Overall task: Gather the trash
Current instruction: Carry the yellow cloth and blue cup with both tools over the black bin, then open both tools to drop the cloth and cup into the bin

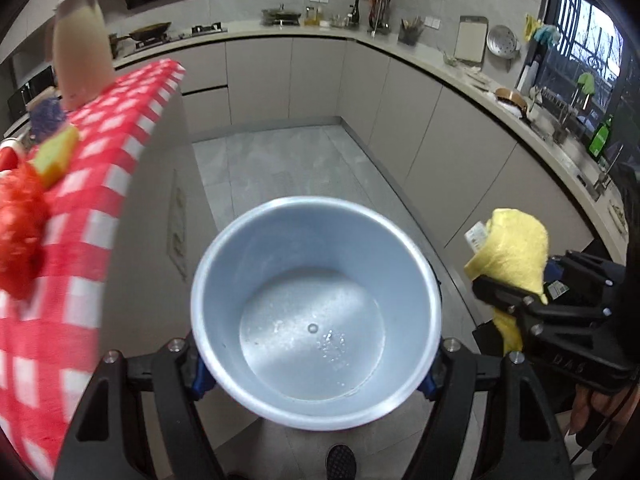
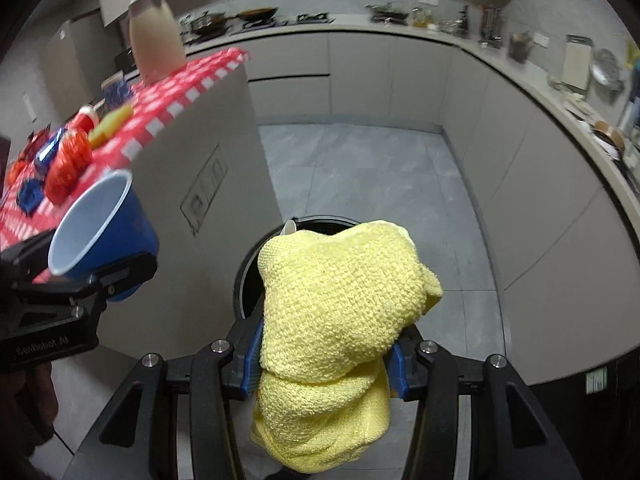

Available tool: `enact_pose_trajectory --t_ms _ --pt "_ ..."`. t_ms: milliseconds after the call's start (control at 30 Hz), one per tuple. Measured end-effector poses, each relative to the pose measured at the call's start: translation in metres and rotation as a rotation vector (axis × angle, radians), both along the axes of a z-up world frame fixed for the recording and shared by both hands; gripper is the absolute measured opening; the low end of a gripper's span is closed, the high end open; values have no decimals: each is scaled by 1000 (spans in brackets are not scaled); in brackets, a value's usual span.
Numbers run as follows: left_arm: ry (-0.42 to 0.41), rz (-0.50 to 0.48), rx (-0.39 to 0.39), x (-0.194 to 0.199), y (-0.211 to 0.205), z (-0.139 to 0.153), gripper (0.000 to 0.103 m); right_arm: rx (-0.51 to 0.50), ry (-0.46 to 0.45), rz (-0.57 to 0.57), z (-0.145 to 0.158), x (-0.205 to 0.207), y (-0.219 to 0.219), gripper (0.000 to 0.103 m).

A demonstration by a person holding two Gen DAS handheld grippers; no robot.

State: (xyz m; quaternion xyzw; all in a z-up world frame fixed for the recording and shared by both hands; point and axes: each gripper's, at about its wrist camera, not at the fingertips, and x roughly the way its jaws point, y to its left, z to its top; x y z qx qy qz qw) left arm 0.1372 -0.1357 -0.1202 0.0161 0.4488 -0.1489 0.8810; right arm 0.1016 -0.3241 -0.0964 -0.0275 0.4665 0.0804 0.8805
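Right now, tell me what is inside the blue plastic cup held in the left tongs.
The blue plastic cup holds only a few small droplets on its white bottom; no trash shows inside. Its outer underside is hidden.

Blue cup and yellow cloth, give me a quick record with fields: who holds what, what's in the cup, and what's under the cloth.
left gripper: shut on blue cup
cup contents: none, a few droplets on the bottom
right gripper: shut on yellow cloth
below cloth: round dark bin on the floor, partly hidden
nearby: red checked tablecloth with wrappers and a sponge
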Motion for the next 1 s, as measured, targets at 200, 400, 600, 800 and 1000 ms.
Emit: enact_pose_trajectory --t_ms 200,400,600,800,1000 --pt "60 -4 7 22 -20 -36 75 -28 52 110 -42 30 -8 52" --pt "136 -9 -62 47 -26 -75 83 -104 50 260 -85 58 -5 70" --pt "192 88 9 44 -17 -98 96 -135 92 260 -122 74 -22 103" --pt "176 87 64 25 -27 -90 98 -131 87 188 -119 67 -30 103" --pt "149 106 85 17 -31 -74 98 -144 89 136 -116 65 -39 103"
